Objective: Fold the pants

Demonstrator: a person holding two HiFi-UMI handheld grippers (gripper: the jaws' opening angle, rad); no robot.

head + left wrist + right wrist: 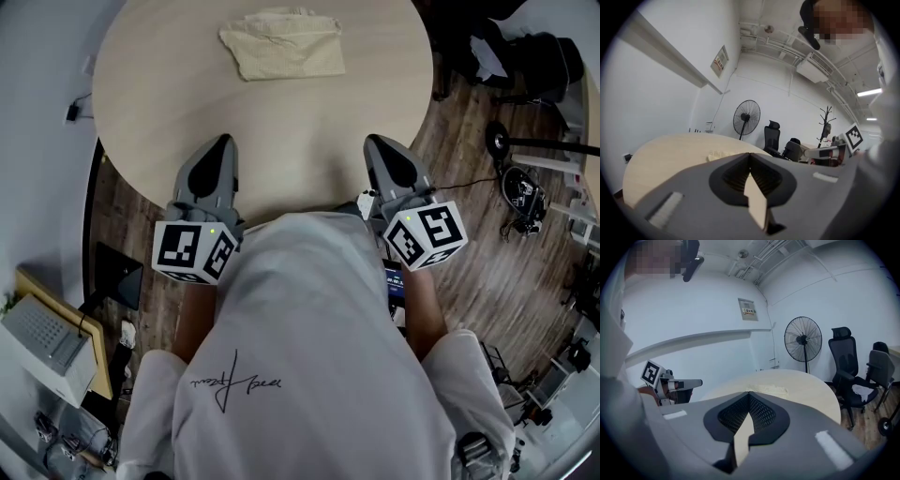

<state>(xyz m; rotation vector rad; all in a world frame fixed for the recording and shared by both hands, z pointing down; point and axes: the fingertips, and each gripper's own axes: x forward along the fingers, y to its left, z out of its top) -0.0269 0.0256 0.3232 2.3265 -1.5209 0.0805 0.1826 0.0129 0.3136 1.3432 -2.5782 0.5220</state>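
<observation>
Pants [281,42], cream, folded into a compact bundle on the far side of the bench [281,150]. Left gripper [222,142] and right gripper [374,141] over the bench's near edge, well apart from the bundle, jaws of both clenched on nothing. Folding apparently done; little left beyond perhaps neatening.

Cream pants [281,42] lie folded on table's far side.

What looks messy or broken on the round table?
Nothing stands out. The cream fabric pants lie folded, a bit rumpled, at the far side of the pale round wooden table; nothing is spilled or damaged.
</observation>
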